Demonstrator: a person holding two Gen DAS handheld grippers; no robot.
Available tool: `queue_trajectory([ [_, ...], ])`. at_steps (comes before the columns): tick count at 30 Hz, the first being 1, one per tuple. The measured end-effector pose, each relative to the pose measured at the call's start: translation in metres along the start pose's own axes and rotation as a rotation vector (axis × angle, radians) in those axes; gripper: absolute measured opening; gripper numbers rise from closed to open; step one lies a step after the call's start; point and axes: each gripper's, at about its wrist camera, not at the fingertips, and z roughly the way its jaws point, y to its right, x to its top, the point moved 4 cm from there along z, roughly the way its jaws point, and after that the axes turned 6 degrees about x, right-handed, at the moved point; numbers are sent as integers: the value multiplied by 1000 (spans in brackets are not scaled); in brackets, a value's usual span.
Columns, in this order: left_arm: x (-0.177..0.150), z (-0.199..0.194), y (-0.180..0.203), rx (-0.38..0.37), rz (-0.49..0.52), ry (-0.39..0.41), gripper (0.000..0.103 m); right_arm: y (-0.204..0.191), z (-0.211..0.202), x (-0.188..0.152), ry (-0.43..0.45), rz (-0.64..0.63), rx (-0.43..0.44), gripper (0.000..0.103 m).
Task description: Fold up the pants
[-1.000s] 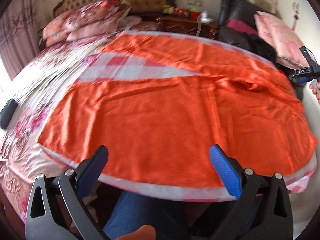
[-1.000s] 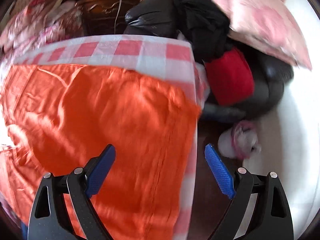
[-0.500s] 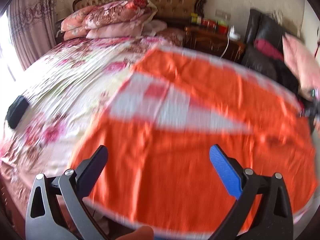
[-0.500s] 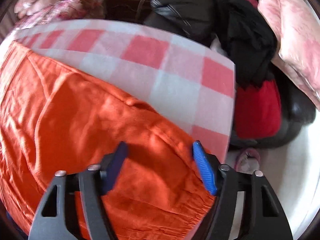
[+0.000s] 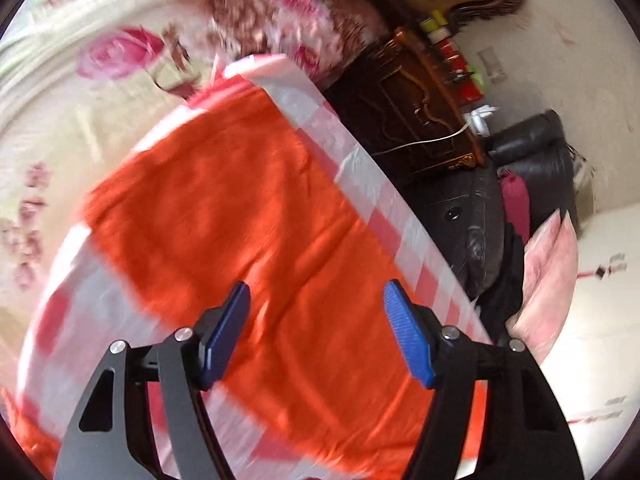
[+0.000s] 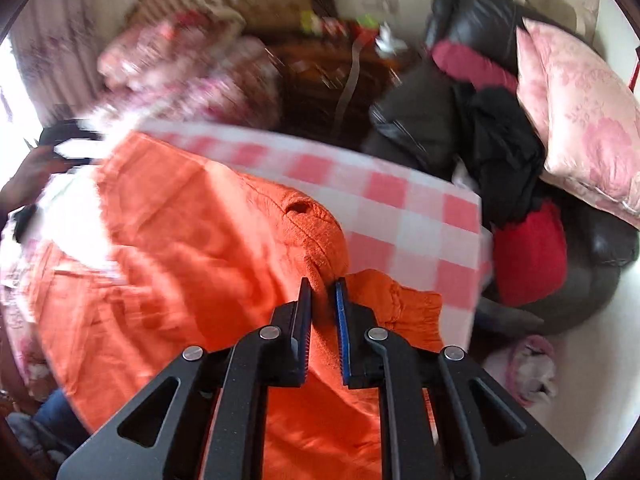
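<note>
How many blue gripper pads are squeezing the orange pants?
2. Both are on the right gripper, pinching a fold of the orange pants. The left gripper's blue pads stand apart above the cloth, which is blurred there.

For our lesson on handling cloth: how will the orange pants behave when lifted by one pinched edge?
Likely floppy: the pants bunch into folds where the right gripper pinches them. Probably light, since a small pinch raises a ridge. They may drag the checked sheet beneath.
</note>
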Motion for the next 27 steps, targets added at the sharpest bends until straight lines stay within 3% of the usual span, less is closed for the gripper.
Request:
queue_trajectory([
  [3, 25, 29, 8, -33, -64, -43, 66, -39, -34, -22, 82, -48, 77, 12],
  [7, 45, 47, -1, -16, -148, -59, 63, -71, -60, -47, 123, -114, 103, 12],
  [13, 46, 59, 2, -34, -140, -113, 59, -95, -92, -83, 159, -186, 172, 12],
  [14, 44, 61, 1, -21, -135, -121, 53, -98, -95, -89, 154, -189, 179, 12],
  [15, 42, 62, -1, -7, -126, -127, 39, -99, -96, -93, 150, -188, 186, 12],
  [16, 40, 61, -4, 10, -121, -129, 14, -99, -97, -99, 147, -181, 191, 12],
  [17, 39, 59, -7, 26, -117, -129, 3, -98, -98, -104, 145, -170, 188, 12],
  [22, 32, 15, -8, -23, -105, -92, 1, -75, -88, -104, 125, -122, 114, 12],
  [27, -2, -83, -9, -190, -89, 0, 1, -45, -93, -86, 164, -117, 23, 12],
])
